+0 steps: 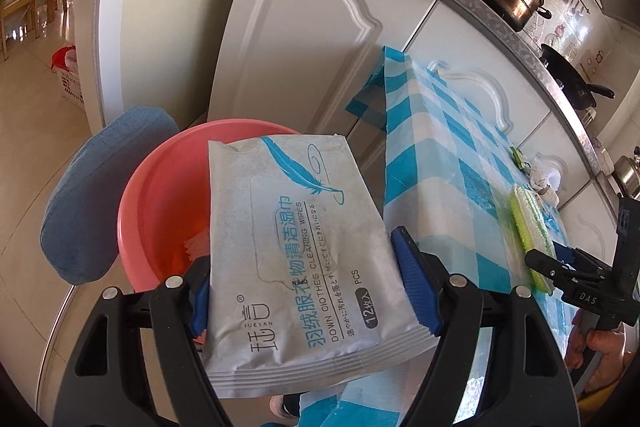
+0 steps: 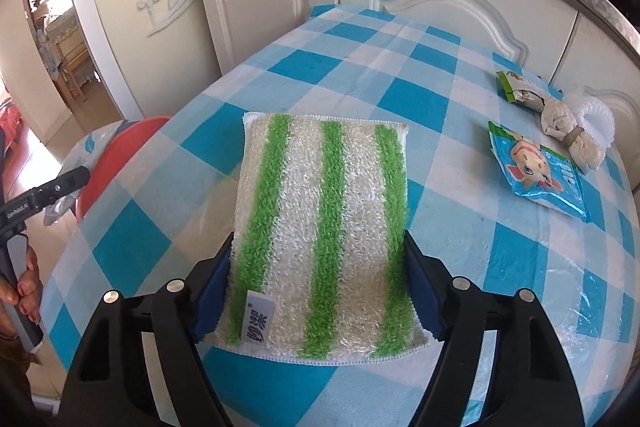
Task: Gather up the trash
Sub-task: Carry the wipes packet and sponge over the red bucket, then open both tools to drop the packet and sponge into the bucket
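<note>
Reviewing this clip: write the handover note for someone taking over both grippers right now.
Left gripper: shut on the wipes packet, held over the pink basin.
Right gripper: jaws straddle the green-striped scouring pad on the checked tablecloth; grip unclear.
Done: packet lifted.
Left: drop it in the basin, then collect the blue wrapper, green wrapper and crumpled wad.

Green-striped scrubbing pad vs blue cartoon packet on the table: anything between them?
Nothing: in the right wrist view, only bare checked tablecloth lies between the scrubbing pad and the blue cartoon packet.
</note>
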{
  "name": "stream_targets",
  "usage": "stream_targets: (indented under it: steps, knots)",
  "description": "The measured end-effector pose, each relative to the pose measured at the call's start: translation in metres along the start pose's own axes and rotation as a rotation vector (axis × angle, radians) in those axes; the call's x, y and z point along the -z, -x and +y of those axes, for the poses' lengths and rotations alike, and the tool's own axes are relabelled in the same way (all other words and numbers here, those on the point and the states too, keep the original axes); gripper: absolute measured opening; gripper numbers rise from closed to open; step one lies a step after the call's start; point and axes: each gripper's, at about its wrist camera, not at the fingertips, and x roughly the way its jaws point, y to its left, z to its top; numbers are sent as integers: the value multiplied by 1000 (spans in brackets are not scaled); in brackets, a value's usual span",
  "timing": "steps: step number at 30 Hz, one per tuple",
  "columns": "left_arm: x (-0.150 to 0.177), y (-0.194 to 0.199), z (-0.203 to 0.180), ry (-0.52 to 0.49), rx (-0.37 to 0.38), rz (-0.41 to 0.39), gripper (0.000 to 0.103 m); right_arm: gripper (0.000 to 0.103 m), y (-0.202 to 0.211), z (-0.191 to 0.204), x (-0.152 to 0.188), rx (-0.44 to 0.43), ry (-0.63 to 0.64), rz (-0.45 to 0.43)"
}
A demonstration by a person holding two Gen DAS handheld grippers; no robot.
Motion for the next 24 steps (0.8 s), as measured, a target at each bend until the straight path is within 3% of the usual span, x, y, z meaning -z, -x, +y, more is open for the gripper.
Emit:
stream_targets:
  steps: [8, 16, 24]
  knots:
    - [-1, -6, 15, 42, -31, 13, 77, 75, 5, 65, -35, -112, 128, -43]
    - [-1, -19, 27, 75, -70, 50, 80, 77, -19, 142, -63, -231, 276, -1]
    - [-1, -9, 40, 102, -97, 31, 84, 80, -49, 174, -79, -280, 304, 32]
